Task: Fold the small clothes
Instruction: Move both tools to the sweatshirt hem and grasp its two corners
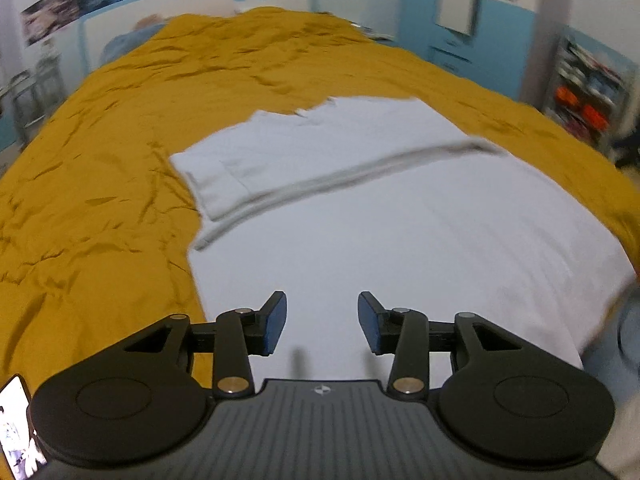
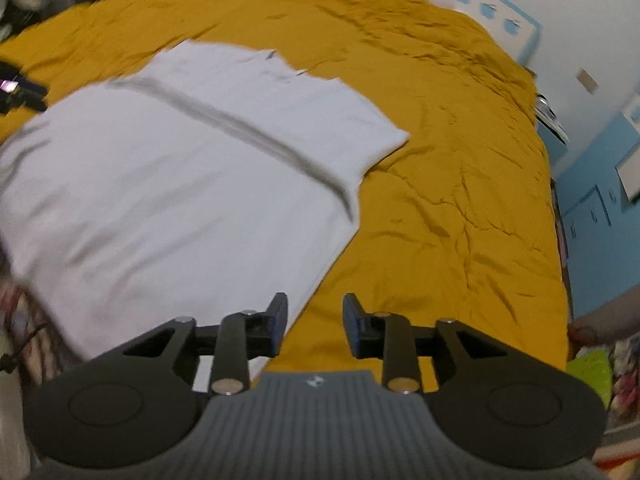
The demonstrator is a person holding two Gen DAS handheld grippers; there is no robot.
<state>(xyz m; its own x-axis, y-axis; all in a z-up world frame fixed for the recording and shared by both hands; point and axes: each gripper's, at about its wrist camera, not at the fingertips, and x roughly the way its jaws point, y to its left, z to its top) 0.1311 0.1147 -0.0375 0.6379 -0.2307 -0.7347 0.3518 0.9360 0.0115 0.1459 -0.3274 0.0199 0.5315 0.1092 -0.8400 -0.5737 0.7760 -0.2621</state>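
White garment (image 1: pixel 400 248), which looks like a small shirt, lies flat on the mustard bedcover (image 1: pixel 100 208), and its lower part is already turned up over the body, so a grey hem band (image 1: pixel 320 184) crosses the cloth from side to side; nearest in the left wrist view, the left gripper (image 1: pixel 322 322) hangs over the near white cloth with its blue pads (image 1: pixel 276 322) apart and nothing between them; in the right wrist view the right gripper (image 2: pixel 315 326) stands over the near right edge of the garment, half above the bedcover, its fingers also apart and empty; a little farther, the folded sleeve (image 1: pixel 216 184) rests on the left side of the shirt, and at the far end the neck opening (image 1: pixel 308 114) is seen, though blurred; I judge the cloth to be light, thin and very soft, so it will sag and wrinkle if it is lifted at one point only; the better places to take hold seem to be the two corners of one edge, pinched together with a little of the layer under them; beyond the shirt the bedcover runs, creased, to the far blue and white wall (image 1: pixel 500 40).
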